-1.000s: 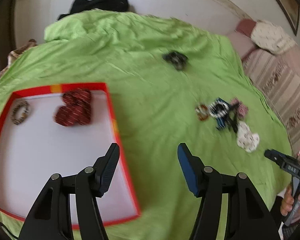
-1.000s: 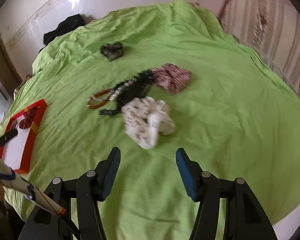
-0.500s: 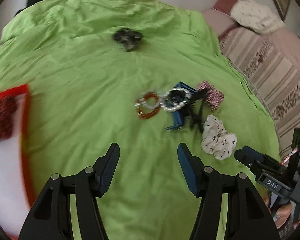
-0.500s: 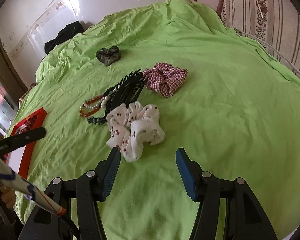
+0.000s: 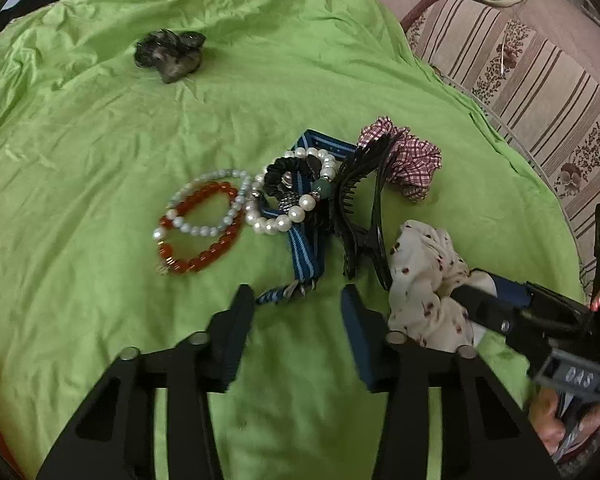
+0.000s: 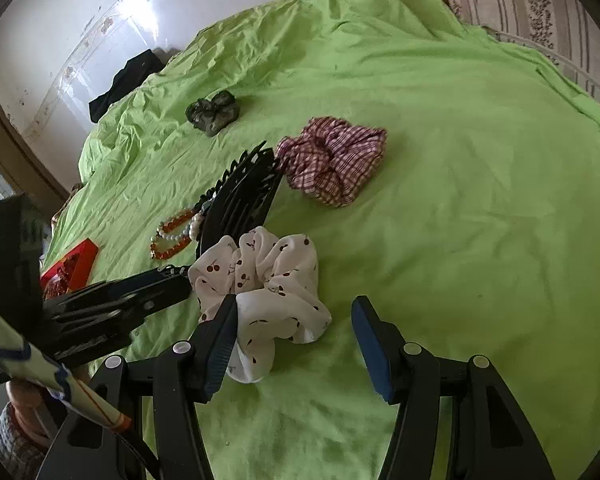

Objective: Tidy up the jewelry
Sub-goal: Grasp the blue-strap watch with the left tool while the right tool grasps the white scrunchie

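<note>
Green bedspread (image 5: 100, 128) fills the frame: dark scrunchie (image 5: 169, 55) upper left, bead bracelets (image 5: 198, 226) centre, striped ribbon (image 5: 306, 240) and black hair claw (image 5: 356, 204) beside them, checked scrunchie (image 5: 410, 162) right, cherry-print scrunchie (image 5: 424, 276) lower right

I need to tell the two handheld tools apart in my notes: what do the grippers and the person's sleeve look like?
Both look alike: the left gripper and the right gripper have black angular finger arms with silver pivot bolts, and each carries one black and one blue ribbed pad. The right gripper's body shows raised lettering in the left wrist view. A patterned knit sleeve covers one wrist.
</note>
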`<control>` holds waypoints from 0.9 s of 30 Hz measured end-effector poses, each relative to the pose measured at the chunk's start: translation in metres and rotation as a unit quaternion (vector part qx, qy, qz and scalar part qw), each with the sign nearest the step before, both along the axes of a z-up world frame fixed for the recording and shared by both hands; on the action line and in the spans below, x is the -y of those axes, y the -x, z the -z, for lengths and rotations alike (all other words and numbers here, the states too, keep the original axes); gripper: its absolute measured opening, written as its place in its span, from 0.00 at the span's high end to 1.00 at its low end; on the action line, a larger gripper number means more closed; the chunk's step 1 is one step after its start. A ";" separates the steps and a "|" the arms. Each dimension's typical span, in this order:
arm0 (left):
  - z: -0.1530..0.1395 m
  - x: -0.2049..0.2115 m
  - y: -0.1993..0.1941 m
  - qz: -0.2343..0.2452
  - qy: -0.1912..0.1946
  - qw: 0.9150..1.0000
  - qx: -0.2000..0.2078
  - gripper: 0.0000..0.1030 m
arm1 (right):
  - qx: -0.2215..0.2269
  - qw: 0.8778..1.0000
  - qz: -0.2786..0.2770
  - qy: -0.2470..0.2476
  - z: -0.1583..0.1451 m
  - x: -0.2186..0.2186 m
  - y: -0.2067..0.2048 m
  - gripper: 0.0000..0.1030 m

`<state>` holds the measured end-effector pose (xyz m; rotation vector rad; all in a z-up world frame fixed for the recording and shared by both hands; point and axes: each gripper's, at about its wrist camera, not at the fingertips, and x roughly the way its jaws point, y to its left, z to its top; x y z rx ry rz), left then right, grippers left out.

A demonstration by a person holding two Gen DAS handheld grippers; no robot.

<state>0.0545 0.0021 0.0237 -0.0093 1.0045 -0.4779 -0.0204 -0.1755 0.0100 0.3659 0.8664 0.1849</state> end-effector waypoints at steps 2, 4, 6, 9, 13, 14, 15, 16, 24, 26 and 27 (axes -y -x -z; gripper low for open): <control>0.004 0.003 -0.003 0.002 0.003 1.000 -0.002 0.71 | -0.001 1.000 -0.005 0.006 0.004 -0.004 -0.002 0.40; 0.005 0.005 -0.005 0.006 0.013 1.000 -0.007 0.77 | -0.001 1.000 -0.004 0.008 0.006 -0.004 -0.003 0.47; 0.004 0.004 -0.004 0.004 0.028 1.000 -0.011 0.78 | -0.007 1.000 -0.006 0.009 0.008 -0.006 -0.005 0.71; -0.006 -0.002 0.006 -0.003 0.033 0.999 -0.004 0.79 | -0.015 1.000 -0.010 -0.002 0.009 -0.005 -0.003 0.87; -0.031 -0.026 0.035 -0.017 0.048 0.999 0.005 0.79 | -0.001 1.000 -0.014 -0.004 -0.004 -0.005 0.014 0.89; -0.042 -0.037 0.049 -0.021 0.052 0.998 0.011 0.79 | 0.004 1.000 -0.015 -0.004 -0.009 -0.006 0.019 0.90; -0.049 -0.044 0.058 -0.023 0.056 0.998 0.015 0.80 | 0.009 1.000 -0.015 -0.006 -0.015 -0.006 0.027 0.90; -0.057 -0.052 0.068 -0.027 0.062 0.998 0.018 0.82 | 0.015 1.000 -0.016 -0.007 -0.020 -0.007 0.034 0.90; -0.131 -0.123 0.128 -0.084 0.096 0.989 0.072 0.92 | 0.061 0.998 -0.016 0.015 -0.065 -0.018 0.066 0.91; -0.146 -0.131 0.134 -0.095 0.093 0.987 0.091 0.92 | 0.072 0.997 -0.011 0.018 -0.076 -0.020 0.069 0.91; -0.155 -0.137 0.139 -0.101 0.093 0.985 0.101 0.92 | 0.080 0.997 -0.010 0.017 -0.083 -0.020 0.073 0.91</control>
